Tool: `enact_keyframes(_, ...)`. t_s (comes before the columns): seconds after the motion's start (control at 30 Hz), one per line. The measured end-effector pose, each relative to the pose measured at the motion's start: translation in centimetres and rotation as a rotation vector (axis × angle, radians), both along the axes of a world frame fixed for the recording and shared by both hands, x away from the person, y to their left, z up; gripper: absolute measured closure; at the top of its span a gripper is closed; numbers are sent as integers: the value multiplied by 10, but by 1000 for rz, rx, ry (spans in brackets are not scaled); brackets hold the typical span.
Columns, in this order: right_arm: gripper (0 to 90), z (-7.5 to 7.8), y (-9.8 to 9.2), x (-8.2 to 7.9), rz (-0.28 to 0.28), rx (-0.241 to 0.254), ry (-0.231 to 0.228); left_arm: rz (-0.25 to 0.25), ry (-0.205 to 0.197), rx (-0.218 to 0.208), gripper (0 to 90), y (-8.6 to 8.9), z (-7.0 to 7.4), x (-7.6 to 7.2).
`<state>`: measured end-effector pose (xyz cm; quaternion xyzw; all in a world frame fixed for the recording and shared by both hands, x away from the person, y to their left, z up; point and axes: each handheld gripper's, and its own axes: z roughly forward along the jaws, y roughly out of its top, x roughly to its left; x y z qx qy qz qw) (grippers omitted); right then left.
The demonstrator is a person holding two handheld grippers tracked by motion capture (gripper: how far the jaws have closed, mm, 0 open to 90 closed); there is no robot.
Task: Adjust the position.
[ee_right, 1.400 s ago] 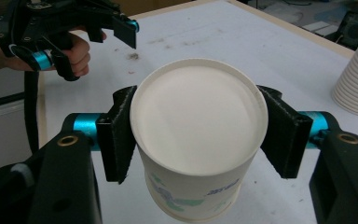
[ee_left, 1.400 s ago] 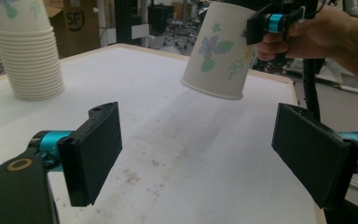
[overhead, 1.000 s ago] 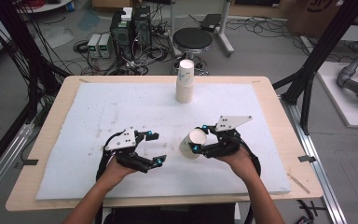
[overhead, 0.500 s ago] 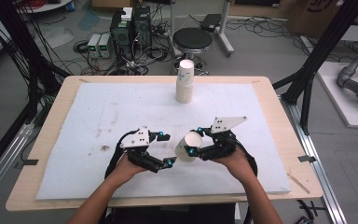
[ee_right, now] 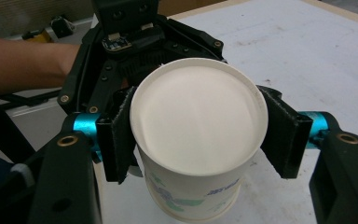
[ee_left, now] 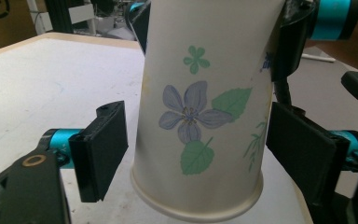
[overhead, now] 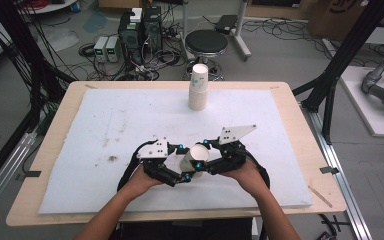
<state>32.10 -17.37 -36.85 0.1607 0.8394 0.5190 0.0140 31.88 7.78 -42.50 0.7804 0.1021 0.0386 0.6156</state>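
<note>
Right claw [overhead: 206, 161] clamped on flowered paper cup [overhead: 194, 160], held sideways above near-centre desk [overhead: 290, 165]. Left claw [overhead: 182, 162] straddles cup, jaws just been closing, pads not touching yet. Cup stack [overhead: 199, 87] far centre. Risk: left squeezes too hard, thin wall crumples.

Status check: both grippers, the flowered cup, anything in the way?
Right gripper shut on white flowered paper cup, held tilted. Left gripper closing around it, pads not yet touching. Stacked paper cups at far edge, clear.
</note>
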Motion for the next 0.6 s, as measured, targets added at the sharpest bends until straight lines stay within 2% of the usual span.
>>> enact_keyframes(0.1,358,-1,0,0,8,20,13,-13,-1,0,237,-1,-1,0)
enact_keyframes(0.27,353,-3,0,0,16,21,22,-34,-7,14,298,-1,0,-1)
enact_keyframes(0.3,334,-3,0,0,14,24,18,-35,-6,15,306,-1,0,-1)
enact_keyframes(0.33,244,-4,1,0,0,25,21,-35,-6,21,316,0,1,-1)
enact_keyframes(0.37,164,-4,1,-1,-21,21,29,-37,-2,32,322,0,2,-2)
enact_keyframes(0.4,160,-4,1,0,-30,17,25,-38,-3,48,327,0,3,-2)
enact_keyframes(0.53,160,-1,-1,-2,1,11,17,-53,-13,141,341,0,10,-3)
enact_keyframes(0.6,160,2,-1,-3,11,-12,1,-54,-7,176,346,0,14,-2)
